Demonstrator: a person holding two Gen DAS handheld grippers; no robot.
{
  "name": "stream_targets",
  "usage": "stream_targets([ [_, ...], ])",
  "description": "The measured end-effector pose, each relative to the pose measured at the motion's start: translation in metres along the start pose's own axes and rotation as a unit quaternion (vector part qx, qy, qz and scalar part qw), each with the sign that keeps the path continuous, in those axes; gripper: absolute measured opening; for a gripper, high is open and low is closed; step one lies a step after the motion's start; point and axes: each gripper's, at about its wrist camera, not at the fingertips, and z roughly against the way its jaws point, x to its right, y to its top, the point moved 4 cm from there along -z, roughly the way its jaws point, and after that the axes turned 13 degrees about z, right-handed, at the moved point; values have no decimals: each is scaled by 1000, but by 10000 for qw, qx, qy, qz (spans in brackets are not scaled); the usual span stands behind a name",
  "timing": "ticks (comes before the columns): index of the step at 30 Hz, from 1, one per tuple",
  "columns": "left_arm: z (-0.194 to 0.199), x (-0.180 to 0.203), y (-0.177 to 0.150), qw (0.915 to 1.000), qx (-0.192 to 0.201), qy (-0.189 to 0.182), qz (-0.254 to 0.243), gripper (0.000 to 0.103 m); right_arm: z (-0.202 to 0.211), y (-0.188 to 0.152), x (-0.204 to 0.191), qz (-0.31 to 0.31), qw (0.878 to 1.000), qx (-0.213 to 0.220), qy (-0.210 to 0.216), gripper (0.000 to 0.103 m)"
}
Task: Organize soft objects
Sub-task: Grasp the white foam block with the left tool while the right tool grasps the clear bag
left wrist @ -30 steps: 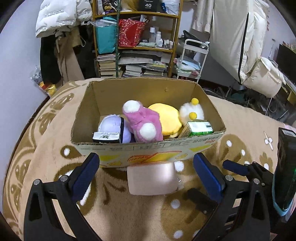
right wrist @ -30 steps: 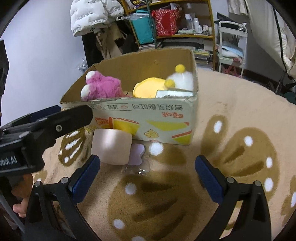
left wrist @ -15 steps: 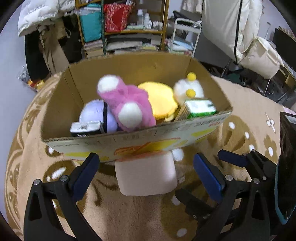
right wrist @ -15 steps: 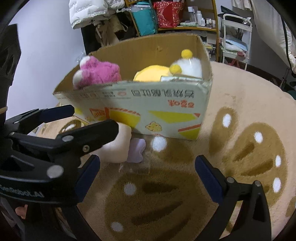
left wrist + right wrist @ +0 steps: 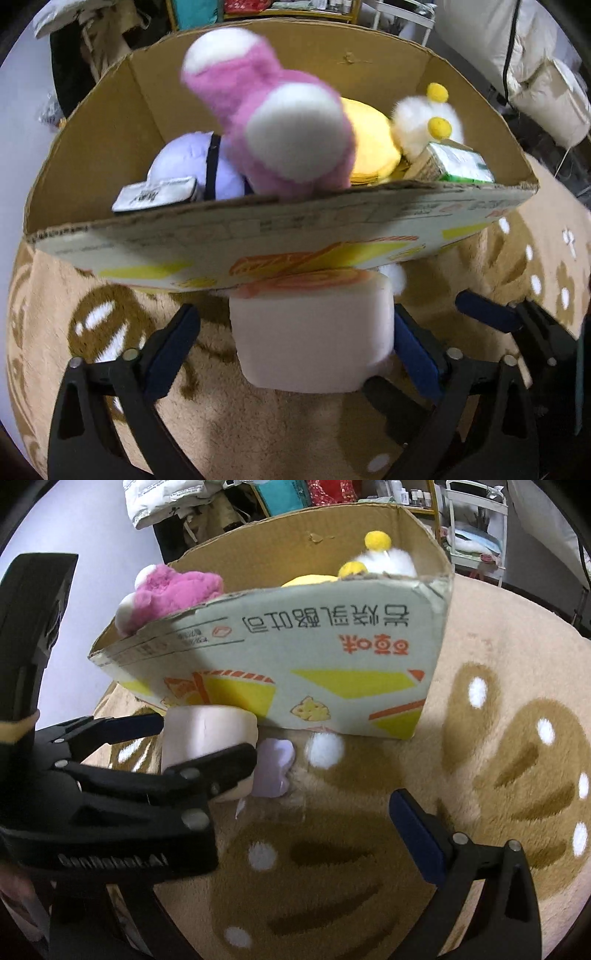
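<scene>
A pale pink soft block (image 5: 310, 332) lies on the rug against the front of a cardboard box (image 5: 258, 221). My left gripper (image 5: 293, 343) reaches down around it with its jaws closing. The right pad touches the block's side and the left pad stands a little off it. In the right wrist view the left gripper (image 5: 207, 738) straddles the same block (image 5: 207, 731). My right gripper (image 5: 291, 830) hangs open over bare rug, its left finger hidden behind the left gripper. The box (image 5: 332, 672) holds a pink plush (image 5: 280, 122), a purple plush (image 5: 184, 166) and a yellow one (image 5: 373, 147).
A small lilac soft piece (image 5: 275, 768) in clear wrap lies on the rug right of the block. A white plush with yellow pompoms (image 5: 424, 118) and a green carton (image 5: 458, 164) sit in the box. Shelves and hanging clothes stand behind it.
My left gripper has dropped and tipped down until its fingers flank the pink block, and its jaws have narrowed. The right gripper has sunk slightly and moved closer to the box.
</scene>
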Motion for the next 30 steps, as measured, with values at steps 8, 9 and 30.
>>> stream_targets([
  [8, 3, -10, -4, 9997, -162, -71, 160, 67, -7, -4, -6, 271, 9992, -163, -241, 103],
  [9, 3, -12, -4, 9996, -176, -83, 195, 65, -8, -4, -5, 277, 9992, -161, -245, 103],
  [30, 13, -46, -10, 9986, -198, 189, 457, 49, -32, -4, -9, 484, 9979, -131, -414, 96],
])
